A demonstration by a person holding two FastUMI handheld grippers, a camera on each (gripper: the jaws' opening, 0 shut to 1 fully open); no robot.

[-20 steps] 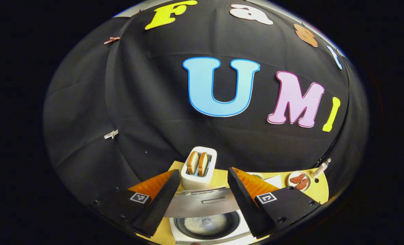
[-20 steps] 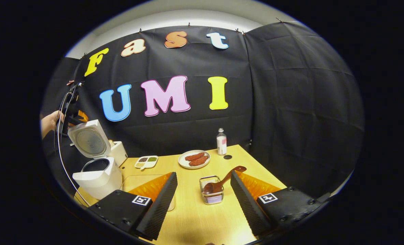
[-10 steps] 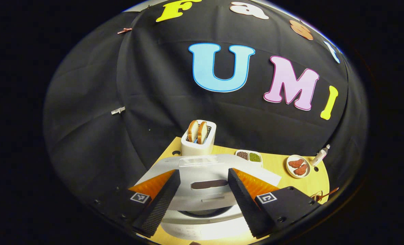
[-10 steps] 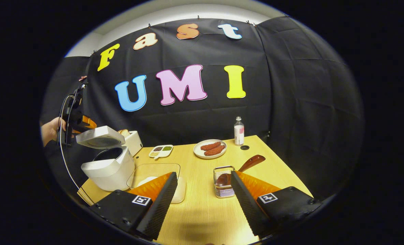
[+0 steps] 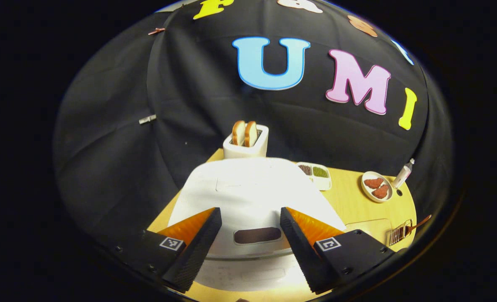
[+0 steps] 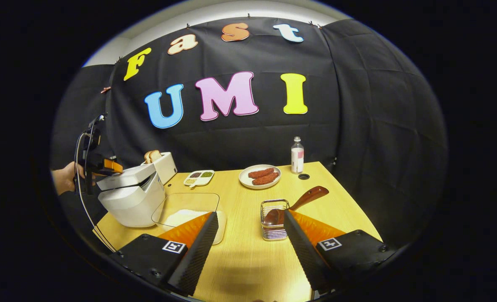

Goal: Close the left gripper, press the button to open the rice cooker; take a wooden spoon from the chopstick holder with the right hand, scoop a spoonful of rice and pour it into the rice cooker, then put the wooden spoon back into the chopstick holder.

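The white rice cooker (image 5: 248, 188) lies right below my left gripper (image 5: 250, 214), whose open fingers reach out over its lid. In the right gripper view the cooker (image 6: 133, 201) stands at the table's left, its lid (image 6: 125, 176) down and tilted with a thin gap at the front; the left gripper (image 6: 104, 164), held by a hand, rests at the lid's back. The wooden spoon (image 6: 305, 198) leans in the wire chopstick holder (image 6: 273, 228), just ahead of my open, empty right gripper (image 6: 250, 218). A glass container of rice (image 6: 187, 209) sits beside the cooker.
A toaster with bread (image 5: 246, 140) stands behind the cooker. A divided dish of grains (image 6: 199, 177), a plate of sausages (image 6: 260, 176) and a small bottle (image 6: 297, 161) line the table's far side. The holder with the spoon (image 5: 401, 235) is at the right edge of the left gripper view.
The cooker's lid has swung from upright down to almost shut, with the left gripper following it down. The right gripper view has shifted slightly; the spoon stays in the holder.
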